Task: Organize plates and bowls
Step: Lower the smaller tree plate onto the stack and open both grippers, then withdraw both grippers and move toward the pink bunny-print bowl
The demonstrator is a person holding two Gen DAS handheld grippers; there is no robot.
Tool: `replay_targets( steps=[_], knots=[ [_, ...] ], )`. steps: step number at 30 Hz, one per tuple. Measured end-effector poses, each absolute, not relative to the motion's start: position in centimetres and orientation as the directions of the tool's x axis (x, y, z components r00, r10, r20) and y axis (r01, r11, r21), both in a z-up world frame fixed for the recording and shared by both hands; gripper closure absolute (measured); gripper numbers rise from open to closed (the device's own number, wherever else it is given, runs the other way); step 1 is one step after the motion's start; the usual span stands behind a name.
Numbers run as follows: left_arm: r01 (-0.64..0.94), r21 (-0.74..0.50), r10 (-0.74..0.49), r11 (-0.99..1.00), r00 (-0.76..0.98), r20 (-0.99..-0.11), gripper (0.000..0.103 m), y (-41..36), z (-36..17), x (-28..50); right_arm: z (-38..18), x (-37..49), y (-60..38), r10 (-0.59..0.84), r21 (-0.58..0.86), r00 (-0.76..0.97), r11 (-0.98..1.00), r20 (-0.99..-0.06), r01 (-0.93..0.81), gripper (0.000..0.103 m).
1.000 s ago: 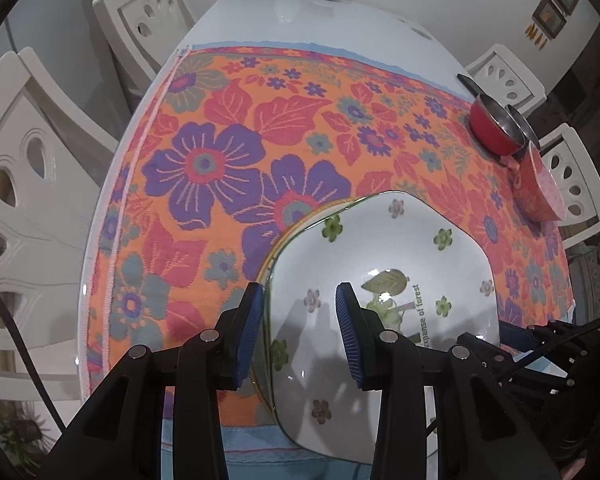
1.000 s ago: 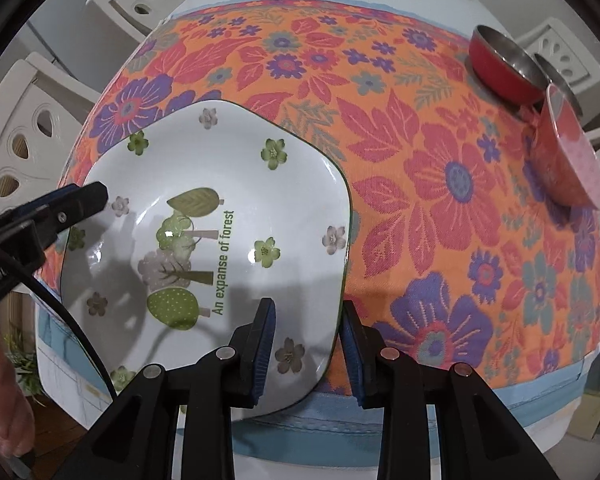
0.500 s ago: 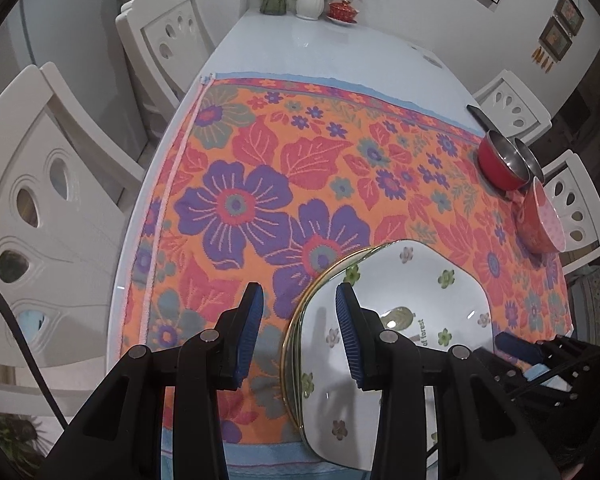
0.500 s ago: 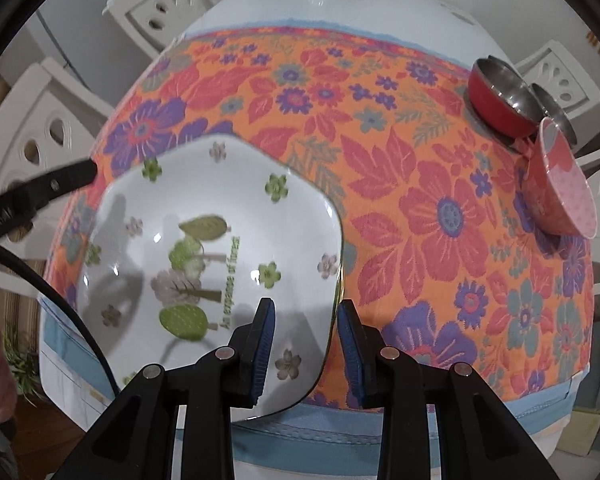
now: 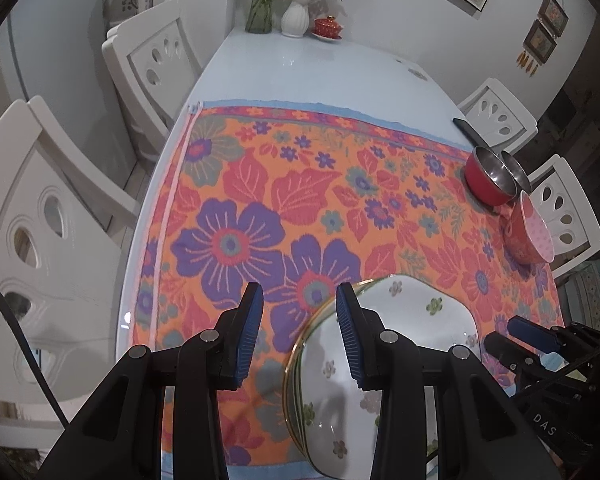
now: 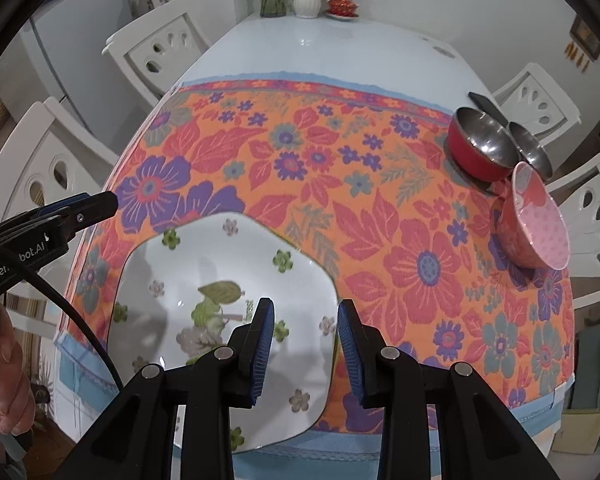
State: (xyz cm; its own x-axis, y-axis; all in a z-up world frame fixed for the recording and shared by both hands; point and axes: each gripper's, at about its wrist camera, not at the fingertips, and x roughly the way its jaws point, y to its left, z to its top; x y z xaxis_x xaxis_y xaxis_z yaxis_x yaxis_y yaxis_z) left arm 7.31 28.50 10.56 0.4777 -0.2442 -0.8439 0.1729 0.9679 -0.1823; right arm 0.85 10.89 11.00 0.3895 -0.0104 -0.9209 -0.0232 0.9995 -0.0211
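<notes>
Showing only in the left wrist view: gold rims of stacked plates (image 5: 296,364) under both empty, parted claws

The right gripper (image 6: 305,338) hides part of the white plate's (image 6: 228,272) printed lettering.

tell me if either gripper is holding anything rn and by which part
Nothing is held: the left gripper and right gripper both hang empty above the stacked plates.

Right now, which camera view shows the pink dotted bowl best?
The right wrist view shows it best: the pink dotted bowl sits tilted beside the red bowl, with its dotted inside open to the camera. In the left wrist view the same bowl is smaller, near the frame's right side, seen more edge-on.
</notes>
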Motion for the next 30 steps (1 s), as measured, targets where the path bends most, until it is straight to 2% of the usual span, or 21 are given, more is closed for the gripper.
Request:
replay_targets(
  steps=[17,30],
  knots=[
    [0.262,-0.170,-0.286,0.950,0.509,-0.812,0.065,26.1,12.4,9.1,13.4,2.1,8.3,-0.057,-0.020,0.457,0.996,-0.888,0.084,0.072],
    [0.252,-0.147,-0.267,0.956,0.555,-0.788,0.065,19.3,15.1,8.4,13.9,1.5,1.8,-0.014,0.019,0.453,0.997,-0.891,0.068,0.072]
  ],
)
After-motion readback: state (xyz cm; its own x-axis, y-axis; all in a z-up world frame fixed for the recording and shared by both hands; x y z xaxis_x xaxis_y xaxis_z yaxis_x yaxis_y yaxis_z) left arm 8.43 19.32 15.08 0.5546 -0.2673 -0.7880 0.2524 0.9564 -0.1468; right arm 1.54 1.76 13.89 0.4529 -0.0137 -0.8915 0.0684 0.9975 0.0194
